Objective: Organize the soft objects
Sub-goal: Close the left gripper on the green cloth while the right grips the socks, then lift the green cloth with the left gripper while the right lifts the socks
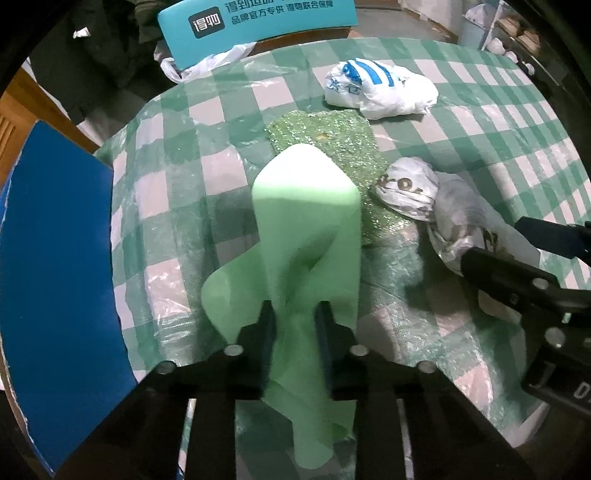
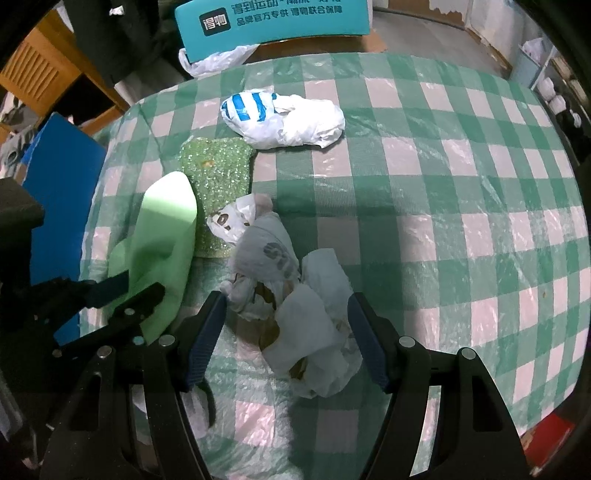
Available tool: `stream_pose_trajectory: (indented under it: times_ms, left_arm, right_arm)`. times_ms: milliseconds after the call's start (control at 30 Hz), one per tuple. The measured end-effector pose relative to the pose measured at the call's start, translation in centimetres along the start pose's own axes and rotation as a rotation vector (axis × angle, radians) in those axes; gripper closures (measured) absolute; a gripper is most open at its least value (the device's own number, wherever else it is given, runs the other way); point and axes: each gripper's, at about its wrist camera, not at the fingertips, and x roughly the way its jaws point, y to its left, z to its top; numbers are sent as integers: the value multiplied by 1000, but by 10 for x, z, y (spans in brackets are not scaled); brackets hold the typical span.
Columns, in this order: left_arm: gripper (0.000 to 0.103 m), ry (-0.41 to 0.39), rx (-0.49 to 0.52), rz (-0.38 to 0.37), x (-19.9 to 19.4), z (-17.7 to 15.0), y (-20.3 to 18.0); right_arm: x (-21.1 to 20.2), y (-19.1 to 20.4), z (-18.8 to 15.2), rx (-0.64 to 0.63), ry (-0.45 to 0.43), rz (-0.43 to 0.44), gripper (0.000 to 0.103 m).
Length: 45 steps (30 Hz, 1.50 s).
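We find the left gripper (image 1: 293,325) pinching a green foam sheet (image 1: 306,221), its two fingers pressed on a twisted fold; the sheet rises ahead of the fingers and hangs below them too. Only the left view shows this pinch head on. The right view shows the same gripper (image 2: 127,291) from the side, with the foam sheet (image 2: 166,229) standing up from it at the left edge of the table.

The right gripper (image 2: 286,336) has its fingers spread wide, and a crumpled printed bag (image 2: 295,306) lies on the table between them; whether the pads touch it we cannot tell. In the left view only one black finger (image 1: 491,266) shows, against the near end of that bag (image 1: 436,199).

Just beyond the foam lies a green glittery cloth (image 1: 325,144), flat on the checked tablecloth (image 2: 443,229), touching the printed bag. Farther off sits a white bag with blue stripes (image 2: 284,118), apart from the rest. Beyond the table edge we note a teal box (image 2: 273,26) and, at left, a blue board (image 1: 55,277).
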Motion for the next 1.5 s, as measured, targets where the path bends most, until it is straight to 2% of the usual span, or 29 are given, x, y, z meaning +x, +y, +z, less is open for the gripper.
stream_pose_trajectory:
  times_ms: [67, 300, 467, 700, 767, 800, 1067, 1200, 1267, 1500]
  left_arm:
    - [92, 2, -7, -15, 1, 1, 3]
    - [97, -6, -32, -70, -4, -1, 14]
    - [97, -33, -35, -83, -16, -2, 20]
    - [98, -64, -58, -94, -35, -7, 29]
    - [98, -78, -68, -100, -43, -9, 32]
    - [98, -85, -72, -101, -47, -10, 34]
    - [98, -130, -104, -108, -69, -13, 48]
    - [98, -146, -119, -109, -76, -14, 57]
    - [98, -156, -124, -111, -82, -17, 60]
    - [98, -183, -146, -114, -95, -22, 69]
  right_arm:
    - [4, 1, 1, -11, -1, -11, 33]
    - [19, 10, -1, -67, 21, -66, 35]
    - [19, 16, 1, -78, 20, -67, 59]
    - [0, 14, 3, -45, -23, -40, 72]
    - [-7, 15, 2, -42, -36, -26, 84]
    - [-10, 16, 2, -42, -43, -19, 86]
    - [-26, 14, -4, -40, -70, 26, 86]
    - [-36, 6, -6, -21, -95, 21, 86]
    - [-44, 5, -8, -16, -112, 29, 93]
    - [-61, 8, -8, -10, -135, 69, 93]
